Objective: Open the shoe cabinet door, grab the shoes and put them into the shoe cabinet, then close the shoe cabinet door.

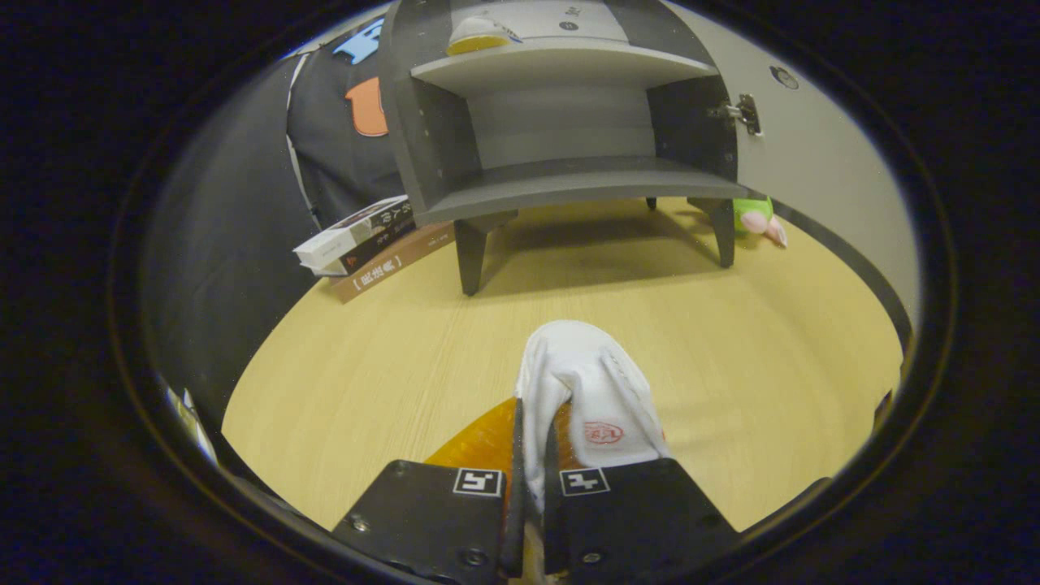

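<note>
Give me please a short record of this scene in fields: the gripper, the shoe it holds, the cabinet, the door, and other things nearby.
gripper: shut on the white shoe, both fingers pressing its side wall
white shoe: toe pointing toward the cabinet, orange sole at the fingers, held above the table
second shoe: already on the upper shelf
shoe cabinet: ahead of the fingers, lower shelf free
cabinet door: swung open to the right on its hinge
table: light wood
books: stacked left of the cabinet leg
plush toy: green and pink, behind the right leg
</note>
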`<state>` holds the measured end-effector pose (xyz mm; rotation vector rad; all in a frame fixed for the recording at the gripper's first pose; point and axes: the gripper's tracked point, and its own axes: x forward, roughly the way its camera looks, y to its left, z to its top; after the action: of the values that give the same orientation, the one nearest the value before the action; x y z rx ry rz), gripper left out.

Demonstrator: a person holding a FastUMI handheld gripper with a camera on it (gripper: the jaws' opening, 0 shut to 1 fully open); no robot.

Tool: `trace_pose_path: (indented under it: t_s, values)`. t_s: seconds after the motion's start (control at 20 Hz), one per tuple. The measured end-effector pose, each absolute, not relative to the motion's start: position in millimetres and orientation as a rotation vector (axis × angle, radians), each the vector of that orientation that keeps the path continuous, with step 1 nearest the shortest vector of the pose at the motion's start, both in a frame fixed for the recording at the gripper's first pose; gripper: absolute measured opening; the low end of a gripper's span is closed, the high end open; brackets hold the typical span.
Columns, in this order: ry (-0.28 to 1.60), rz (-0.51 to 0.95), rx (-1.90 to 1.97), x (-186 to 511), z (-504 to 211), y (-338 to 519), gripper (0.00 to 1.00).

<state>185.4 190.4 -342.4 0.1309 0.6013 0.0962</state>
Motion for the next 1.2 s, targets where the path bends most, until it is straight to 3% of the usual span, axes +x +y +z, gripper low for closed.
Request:
trace_pose_path:
  t_s: [0.45,0.8,1.2]
  values:
    - [0.4,0.098,0.083,212.8,-153.7,143.0,0.12]
    - [0.178,0.055,-0.006,284.4,2.3,105.8,0.13]
    - [0.071,0.026,-0.032,398.0,80.5,103.9,0.13]
